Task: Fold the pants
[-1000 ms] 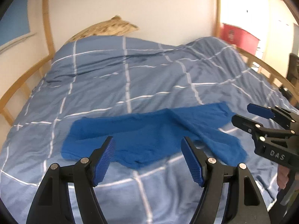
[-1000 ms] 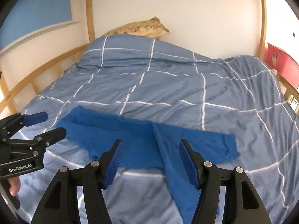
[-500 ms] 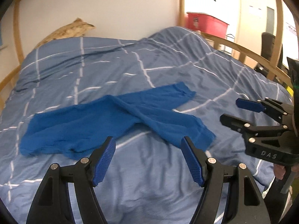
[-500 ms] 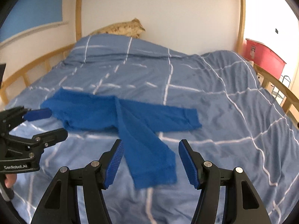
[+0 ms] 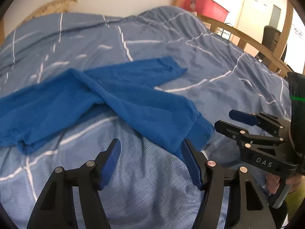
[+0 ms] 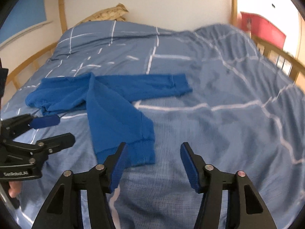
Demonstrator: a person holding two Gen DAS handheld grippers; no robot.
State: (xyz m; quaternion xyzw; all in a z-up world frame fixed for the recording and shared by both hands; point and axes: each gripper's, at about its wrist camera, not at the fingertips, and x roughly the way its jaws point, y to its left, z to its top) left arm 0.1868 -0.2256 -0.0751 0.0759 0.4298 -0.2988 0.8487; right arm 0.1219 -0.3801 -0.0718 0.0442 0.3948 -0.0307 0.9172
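Just blue pants [image 6: 106, 103] on duvet [image 6: 219, 87]

Both wrist cameras look forward and downward, close over the bed [image 5: 156, 187], side by side; both share the blue pants [image 5: 133, 99] and the pillow [image 6: 108, 14].

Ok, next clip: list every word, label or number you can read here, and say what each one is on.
"DAS": white letters on the black body of the right gripper, seen from the left wrist.
"GenRobot.AI": small white print on the body of the left gripper, seen from the right wrist; slightly blurred.
Label on the red bin: too blurred to read.
Paper on the far door: too small to read.
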